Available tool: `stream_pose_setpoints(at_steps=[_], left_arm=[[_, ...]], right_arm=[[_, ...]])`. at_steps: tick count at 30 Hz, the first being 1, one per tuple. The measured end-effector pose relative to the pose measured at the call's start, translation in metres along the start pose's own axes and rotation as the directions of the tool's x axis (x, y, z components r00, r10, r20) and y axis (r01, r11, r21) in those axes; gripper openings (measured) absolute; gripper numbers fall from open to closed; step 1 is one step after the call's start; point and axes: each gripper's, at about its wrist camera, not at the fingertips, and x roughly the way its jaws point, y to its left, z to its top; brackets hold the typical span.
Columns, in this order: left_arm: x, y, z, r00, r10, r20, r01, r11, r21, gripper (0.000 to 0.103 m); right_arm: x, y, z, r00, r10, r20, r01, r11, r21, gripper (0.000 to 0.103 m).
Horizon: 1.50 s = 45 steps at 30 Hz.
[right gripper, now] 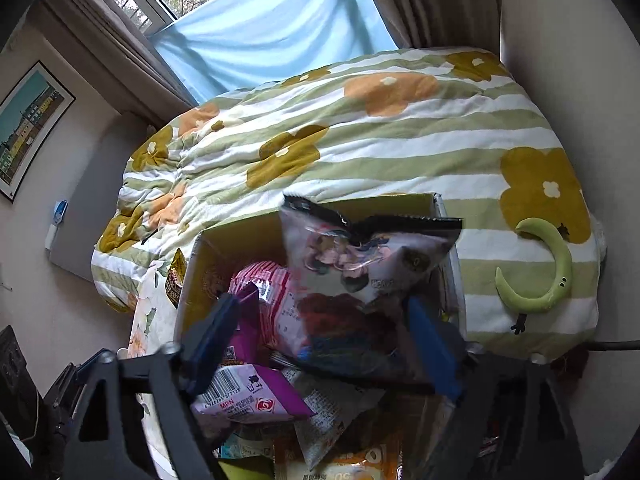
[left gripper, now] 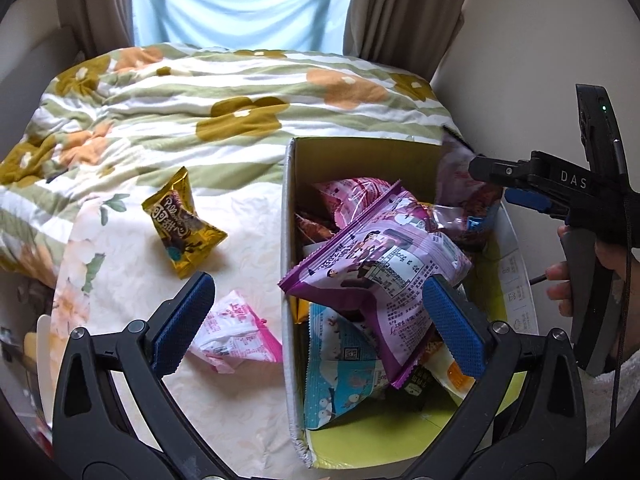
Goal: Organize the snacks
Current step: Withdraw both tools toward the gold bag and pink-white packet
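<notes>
A cardboard box (left gripper: 286, 208) with a yellow-green inside sits on the bed, full of snack packets. A purple packet (left gripper: 380, 264) lies on top, over a blue packet (left gripper: 340, 376). My left gripper (left gripper: 320, 324) is open and empty, straddling the box's left wall. A gold packet (left gripper: 182, 226) and a pink-white packet (left gripper: 232, 332) lie on the sheet left of the box. My right gripper (right gripper: 324, 344) is open above the box (right gripper: 192, 272); a clear black-topped packet (right gripper: 360, 264) hangs between its fingers, blurred. The right gripper also shows in the left wrist view (left gripper: 492, 176).
A striped flower quilt (left gripper: 180, 108) covers the far bed. A green banana plush (right gripper: 548, 272) lies on the quilt right of the box. A wall (left gripper: 520, 60) is close on the right. Curtains and a window are behind the bed.
</notes>
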Motion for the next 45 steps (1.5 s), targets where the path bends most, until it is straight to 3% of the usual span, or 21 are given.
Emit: stream_pose_setpoints(at_steps=[7, 14, 25, 30, 37, 45], left_arm=[[0.001, 0.01, -0.008, 1.0, 0.001, -0.01, -0.001, 1.0, -0.008, 0.103], [-0.021, 0.015, -0.014, 1.0, 0.005, 0.019, -0.005, 1.0, 0.011, 0.103], [-0.077, 0.072, -0.033, 0.993, 0.042, 0.113, -0.048, 0.997, 0.054, 0.103], [-0.09, 0.117, -0.033, 0.992, 0.035, 0.121, -0.048, 0.993, 0.104, 0.103], [-0.099, 0.176, -0.03, 0.995, -0.03, 0.099, 0.013, 0.986, 0.169, 0.103], [-0.093, 0.221, -0.022, 0.992, -0.102, 0.071, 0.079, 0.959, 0.271, 0.103]], right_arm=[[-0.001, 0.006, -0.01, 0.998, -0.053, 0.02, 0.054, 0.998, -0.04, 0.103], [-0.027, 0.023, -0.014, 0.994, -0.073, 0.087, 0.081, 0.992, -0.095, 0.103], [-0.074, 0.089, -0.051, 0.981, -0.071, 0.18, 0.098, 0.984, -0.149, 0.103], [-0.079, 0.128, -0.079, 0.971, -0.096, 0.221, 0.123, 0.986, -0.115, 0.103], [-0.075, 0.184, -0.118, 0.95, -0.153, 0.271, 0.165, 0.986, -0.023, 0.103], [-0.055, 0.232, -0.156, 0.932, -0.246, 0.268, 0.229, 0.969, 0.091, 0.103]])
